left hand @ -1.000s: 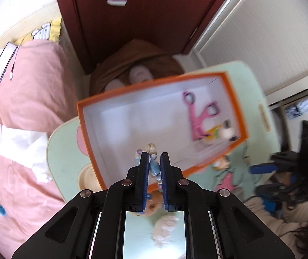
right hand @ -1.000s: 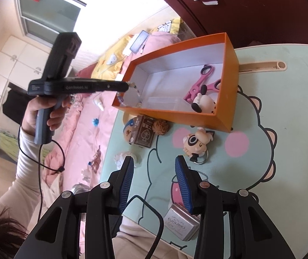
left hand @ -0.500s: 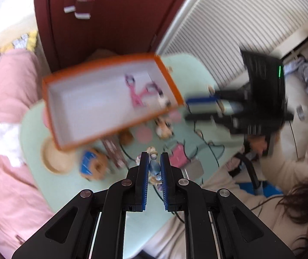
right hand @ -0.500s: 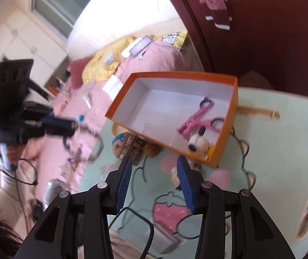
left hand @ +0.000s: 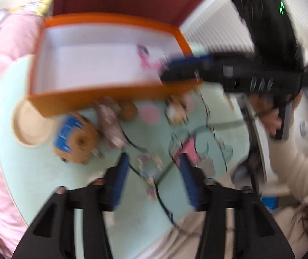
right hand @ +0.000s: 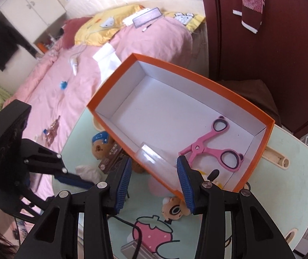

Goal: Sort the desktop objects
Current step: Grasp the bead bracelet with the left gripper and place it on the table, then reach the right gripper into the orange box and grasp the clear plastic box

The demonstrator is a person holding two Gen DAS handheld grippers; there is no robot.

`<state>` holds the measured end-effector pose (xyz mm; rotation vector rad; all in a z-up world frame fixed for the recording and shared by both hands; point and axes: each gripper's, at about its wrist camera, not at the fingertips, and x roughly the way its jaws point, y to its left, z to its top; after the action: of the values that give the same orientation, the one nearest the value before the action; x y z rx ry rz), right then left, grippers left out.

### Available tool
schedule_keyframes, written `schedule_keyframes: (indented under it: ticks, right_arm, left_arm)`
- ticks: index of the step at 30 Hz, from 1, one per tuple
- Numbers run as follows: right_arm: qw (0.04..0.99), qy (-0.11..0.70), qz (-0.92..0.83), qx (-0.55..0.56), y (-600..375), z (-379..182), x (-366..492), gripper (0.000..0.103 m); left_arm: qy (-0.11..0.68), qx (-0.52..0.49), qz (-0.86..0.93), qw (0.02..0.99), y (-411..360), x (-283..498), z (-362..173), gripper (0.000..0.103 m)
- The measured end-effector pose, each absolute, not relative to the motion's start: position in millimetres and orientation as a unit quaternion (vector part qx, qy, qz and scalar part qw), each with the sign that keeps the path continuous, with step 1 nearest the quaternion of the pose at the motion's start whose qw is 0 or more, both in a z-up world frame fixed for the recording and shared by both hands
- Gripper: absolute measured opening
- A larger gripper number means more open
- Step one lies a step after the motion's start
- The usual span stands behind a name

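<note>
The left claw is opening over the small, blurred pale-blue beaded trinket lying loose between its jaws at 6 o'clock on the mint-green counter, a light, floppy thing probably best pinched mid-length, while the right claw is hovering apart, empty, beside the orange cardboard box.

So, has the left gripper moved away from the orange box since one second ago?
Yes. The left gripper, earlier over the orange box rim, now hangs over the green table nearer the person, jaws opening around the small charm.
</note>
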<state>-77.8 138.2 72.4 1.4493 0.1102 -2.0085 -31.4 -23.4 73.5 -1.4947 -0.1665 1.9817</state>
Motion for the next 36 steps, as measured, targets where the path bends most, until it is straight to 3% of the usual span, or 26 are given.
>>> schedule_keyframes:
  ticks: [8,12,29,36]
  right_arm:
    - [0.281,0.007,-0.771,0.572,151,60,-106,0.045]
    - [0.259,0.001,-0.781,0.569,156,65,-119,0.046]
    - [0.383,0.090,-0.678,0.621,123,56,-114,0.050]
    - [0.367,0.046,-0.672,0.642,134,48,-143,0.057]
  left_arm:
    - [-0.096,-0.453,0.861,0.211,-45,-18,79,0.061]
    - [-0.131,-0.456,0.848,0.236,-45,-15,75,0.061]
    - [-0.149,-0.455,0.847,0.230,-63,-6,74,0.061]
    - [-0.148,-0.456,0.845,0.236,-58,-3,73,0.061]
